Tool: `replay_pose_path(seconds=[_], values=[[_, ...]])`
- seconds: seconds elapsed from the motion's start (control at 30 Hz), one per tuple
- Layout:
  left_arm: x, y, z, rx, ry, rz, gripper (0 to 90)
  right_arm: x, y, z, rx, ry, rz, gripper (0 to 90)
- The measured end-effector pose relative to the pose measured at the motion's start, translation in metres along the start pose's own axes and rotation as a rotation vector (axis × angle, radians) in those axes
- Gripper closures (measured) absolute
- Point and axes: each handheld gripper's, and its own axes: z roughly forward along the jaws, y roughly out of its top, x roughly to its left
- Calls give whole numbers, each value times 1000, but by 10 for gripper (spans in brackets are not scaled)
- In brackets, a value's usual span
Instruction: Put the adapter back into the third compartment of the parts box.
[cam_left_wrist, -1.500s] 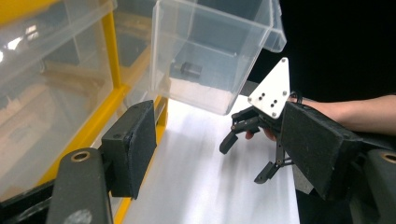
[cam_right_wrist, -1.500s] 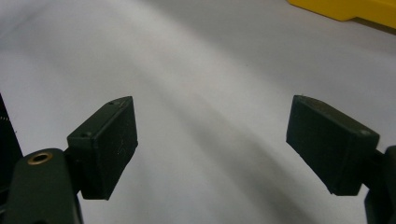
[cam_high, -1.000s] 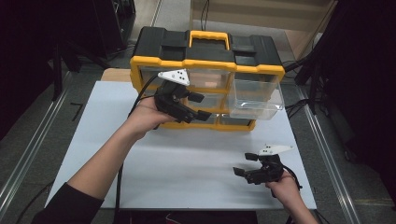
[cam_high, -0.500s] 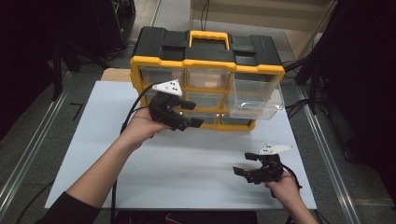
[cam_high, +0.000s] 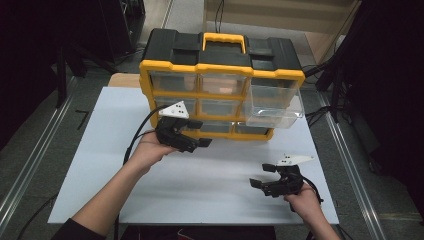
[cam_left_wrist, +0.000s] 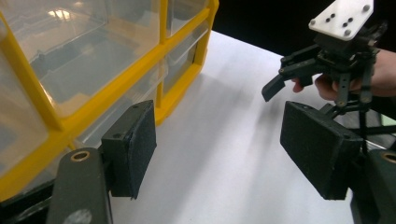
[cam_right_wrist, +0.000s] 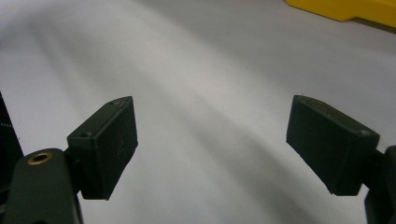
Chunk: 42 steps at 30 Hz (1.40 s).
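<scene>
Approach step: left gripper (cam_high: 199, 134), fingers (cam_left_wrist: 131, 145) spread and empty, low at organizer (cam_high: 220, 75) bottom drawer (cam_high: 212, 127) mid-desk (cam_high: 100, 150). Right gripper (cam_high: 261, 175) released, idle. Next, probably: hook drawer front, pull squarely.

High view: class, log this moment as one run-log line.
left gripper: open, empty, by yellow-and-black plastic drawer cabinet bottom row | right gripper: open, empty | clear plastic drawer: pulled out

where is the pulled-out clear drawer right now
In the high view the clear drawer juts from the right column, middle row, of the yellow organizer, up and right of the left gripper.
</scene>
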Motion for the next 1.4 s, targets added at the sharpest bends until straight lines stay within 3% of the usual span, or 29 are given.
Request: replay_pose_path(seconds=[0.3, 0.47, 0.7, 0.97, 1.4], values=[[-4, -26, -4, -44, 52, -42, 283, 1, 0, -1, -1, 3, -7, 147], [-2, -41, -7, -7, 71, -61, 282, 1, 0, -1, -2, 1, -12, 148], [-3, -61, -15, -2, 62, -89, 282, 0, 0, -1, -7, -1, -17, 147], [-11, -80, -21, 24, 43, -56, 282, 0, 0, -2, -13, -2, -15, 148], [-12, -111, -51, 25, 87, -93, 282, 0, 0, -2, -16, -5, -14, 148]])
